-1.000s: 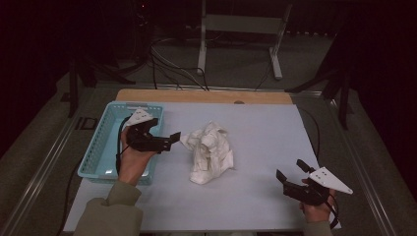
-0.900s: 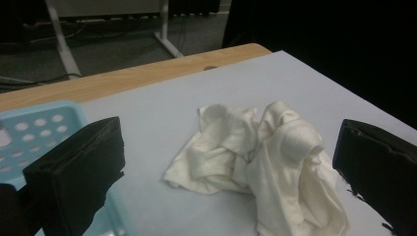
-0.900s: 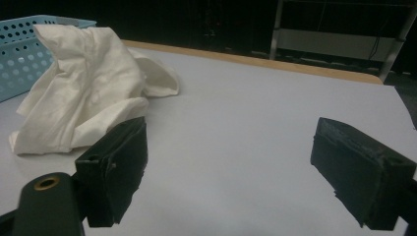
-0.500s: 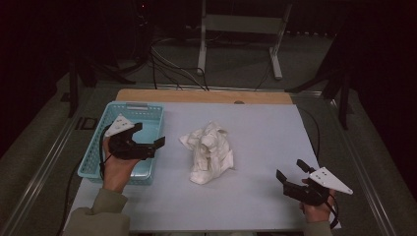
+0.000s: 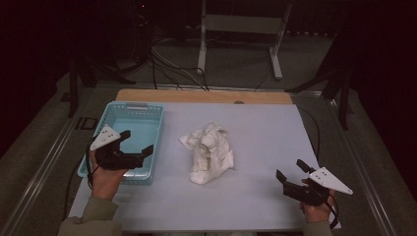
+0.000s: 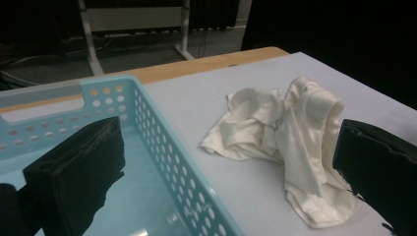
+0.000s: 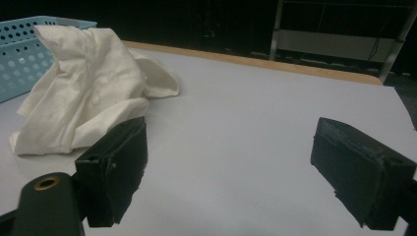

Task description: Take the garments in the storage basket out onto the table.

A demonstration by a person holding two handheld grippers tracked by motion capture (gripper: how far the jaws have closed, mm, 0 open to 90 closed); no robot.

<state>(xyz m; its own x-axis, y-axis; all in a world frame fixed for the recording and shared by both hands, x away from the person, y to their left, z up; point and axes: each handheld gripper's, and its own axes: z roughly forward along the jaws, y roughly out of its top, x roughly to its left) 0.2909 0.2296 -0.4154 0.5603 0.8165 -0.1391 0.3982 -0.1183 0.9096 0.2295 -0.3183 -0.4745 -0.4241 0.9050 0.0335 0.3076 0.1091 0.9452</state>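
A crumpled white cloth (image 5: 210,152) was seen lying in a heap near the middle of the pale bench (image 5: 255,132), touched by neither tool. To its left, a light blue perforated basket (image 5: 129,109) was set along the bench's left side, just apart from the cloth. The left tool (image 5: 133,146) was held over the basket's near right corner, jaws spread wide and nothing caught between them; from the left gripper view, one jaw was placed above the basket's interior and the other in front of the cloth (image 6: 287,142). The right tool (image 5: 291,174) was held low near the bench's near right corner, well apart from the cloth, jaws likewise parted and empty. In the right gripper view, bare bench (image 7: 255,113) was framed between the jaws, with the cloth (image 7: 88,93) off to the left and the basket (image 7: 22,49) behind it.
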